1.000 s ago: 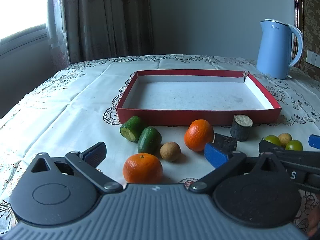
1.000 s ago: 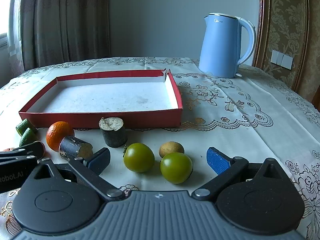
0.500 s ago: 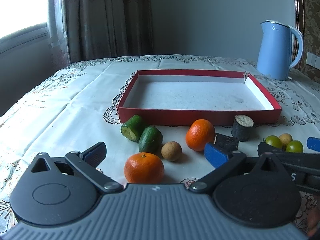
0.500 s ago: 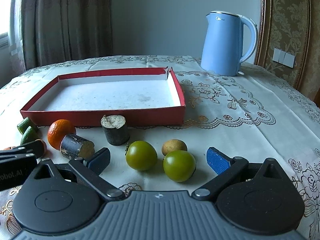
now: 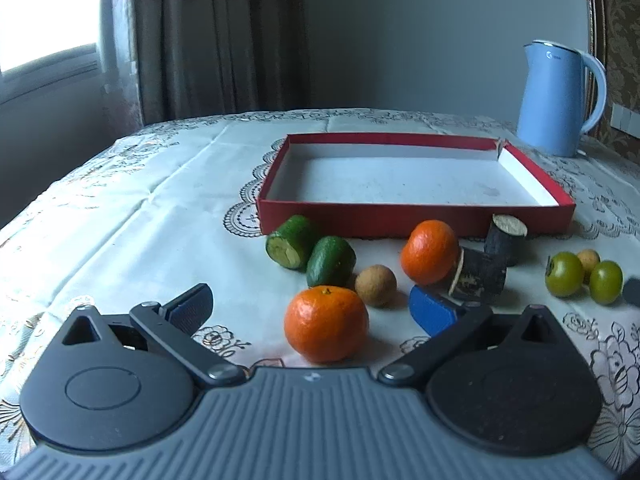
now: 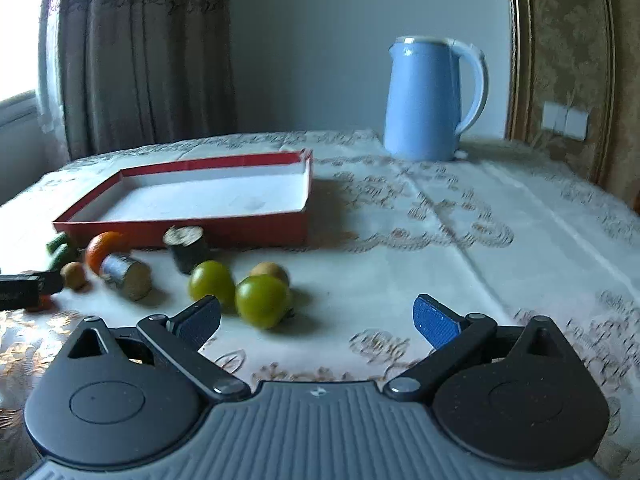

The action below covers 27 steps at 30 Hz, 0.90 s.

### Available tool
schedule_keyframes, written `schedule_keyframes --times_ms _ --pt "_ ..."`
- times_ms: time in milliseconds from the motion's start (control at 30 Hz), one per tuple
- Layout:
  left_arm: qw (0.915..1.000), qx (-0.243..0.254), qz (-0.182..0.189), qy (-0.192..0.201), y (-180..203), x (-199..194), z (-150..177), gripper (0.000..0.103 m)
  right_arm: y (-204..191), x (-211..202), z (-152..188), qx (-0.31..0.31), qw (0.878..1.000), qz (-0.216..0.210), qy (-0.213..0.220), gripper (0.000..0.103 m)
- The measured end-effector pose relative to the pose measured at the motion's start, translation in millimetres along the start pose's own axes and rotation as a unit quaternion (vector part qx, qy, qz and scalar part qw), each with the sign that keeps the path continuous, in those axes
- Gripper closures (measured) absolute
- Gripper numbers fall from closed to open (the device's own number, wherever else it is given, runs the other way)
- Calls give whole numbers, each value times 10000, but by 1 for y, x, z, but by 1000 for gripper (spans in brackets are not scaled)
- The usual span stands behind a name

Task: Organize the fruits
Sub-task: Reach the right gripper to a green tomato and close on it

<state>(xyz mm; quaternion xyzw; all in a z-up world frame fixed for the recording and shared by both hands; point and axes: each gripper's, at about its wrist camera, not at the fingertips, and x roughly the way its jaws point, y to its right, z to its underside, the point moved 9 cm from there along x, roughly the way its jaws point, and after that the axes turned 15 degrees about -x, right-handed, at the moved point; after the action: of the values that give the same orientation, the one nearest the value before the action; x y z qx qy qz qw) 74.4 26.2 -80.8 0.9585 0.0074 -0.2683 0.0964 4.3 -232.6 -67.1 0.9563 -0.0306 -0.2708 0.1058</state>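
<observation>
Nearby, glossy round orange mandarin [image 5: 326, 323], unpeeled.

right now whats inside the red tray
Nothing shows inside the red tray: its white floor is bare apart from faint smudges. The near wall hides a thin strip of floor just behind it. All the fruit, like the near orange, lies outside in front.
</observation>
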Motion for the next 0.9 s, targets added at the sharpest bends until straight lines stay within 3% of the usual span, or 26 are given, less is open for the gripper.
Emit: schedule_keyframes --times_ms 200,300,333,433,600,833,900 --pt "9999 -34 99 131 -12 -12 -2 0 -7 8 -6 -188 9998 -72 24 3" --pt "9998 -157 127 29 -22 -14 4 0 -12 15 -7 -263 9996 -88 -11 17" --pt "9998 -177 106 1 -25 -12 6 0 -14 20 -7 -269 9996 -109 -70 28" --pt "9996 -208 64 -173 -28 -4 12 0 -20 32 -4 -35 9985 -450 -294 42" --pt "9998 -45 -32 -199 -23 -1 12 0 -24 36 -6 -109 9990 -317 -279 45" --pt "9997 -9 -126 -220 -22 2 14 0 -29 38 0 -77 9981 -532 -308 67" --pt "9994 -98 -137 -289 -24 4 14 0 -28 36 1 -34 9981 -552 -284 68"
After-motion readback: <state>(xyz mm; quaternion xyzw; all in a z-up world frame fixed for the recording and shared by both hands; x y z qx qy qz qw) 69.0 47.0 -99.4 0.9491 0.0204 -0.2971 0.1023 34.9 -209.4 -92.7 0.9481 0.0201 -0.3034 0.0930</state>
